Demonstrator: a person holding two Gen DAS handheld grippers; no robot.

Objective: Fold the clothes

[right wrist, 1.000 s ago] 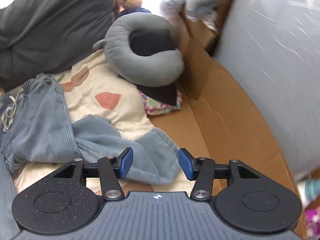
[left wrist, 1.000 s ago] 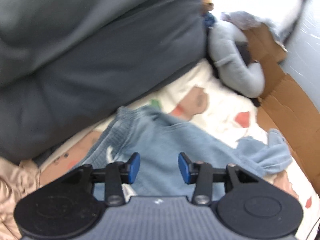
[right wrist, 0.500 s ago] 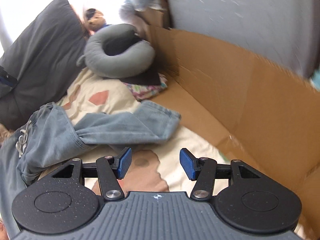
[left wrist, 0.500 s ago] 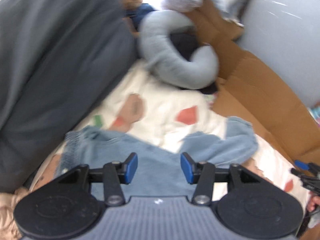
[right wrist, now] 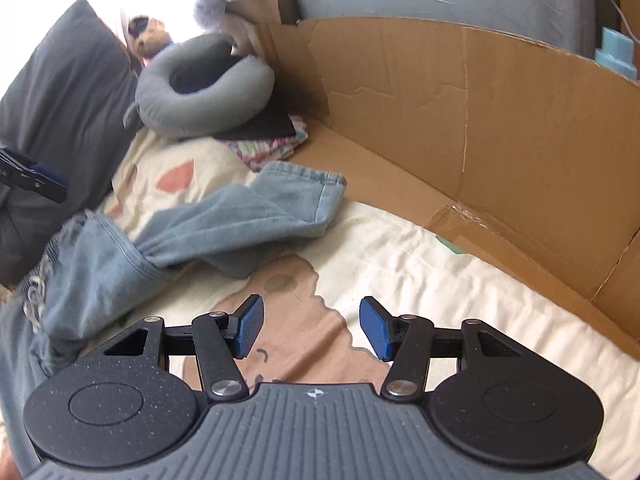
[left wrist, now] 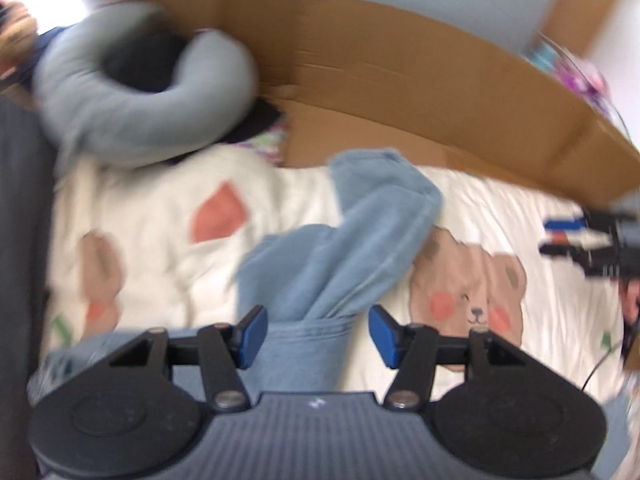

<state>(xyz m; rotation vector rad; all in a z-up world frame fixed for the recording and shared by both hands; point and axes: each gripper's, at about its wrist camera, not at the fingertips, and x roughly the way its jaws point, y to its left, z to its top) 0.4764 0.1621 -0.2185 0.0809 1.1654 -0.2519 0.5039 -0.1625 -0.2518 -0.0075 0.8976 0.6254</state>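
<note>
Bed (right wrist: 420, 280), cream cover printed with bears and coral patches, fills the ground under both grippers. Brown cardboard wall (right wrist: 480, 112) stands along its far edge, ahead and to the right of the right jaws.

Dark grey pillow (right wrist: 68, 80) lies far off to the left of the right jaws, at the head of the bed.

Light blue jeans (right wrist: 224, 220) lie crumpled on the cover. From the right wrist view they sit ahead and to the left of the jaws, waistband with drawstring nearest the left edge, one leg stretched toward the cardboard with its hem just short of it. From the left wrist view the jeans (left wrist: 344, 240) run straight ahead from between the jaws, leg twisted and rising toward the cardboard; view is motion-blurred.

Grey U-shaped neck cushion (right wrist: 200, 92) rests far ahead-left of the right jaws, on a dark cloth and a patterned fabric.

Left gripper (left wrist: 316, 330): jaws spread wide, denim lying between them, blue pads apart from the cloth on both sides. No grip.

Right gripper (right wrist: 312, 328): jaws spread wide over bare cover, holding nothing, jeans well to the left. It also shows small at the right edge of the left wrist view.
</note>
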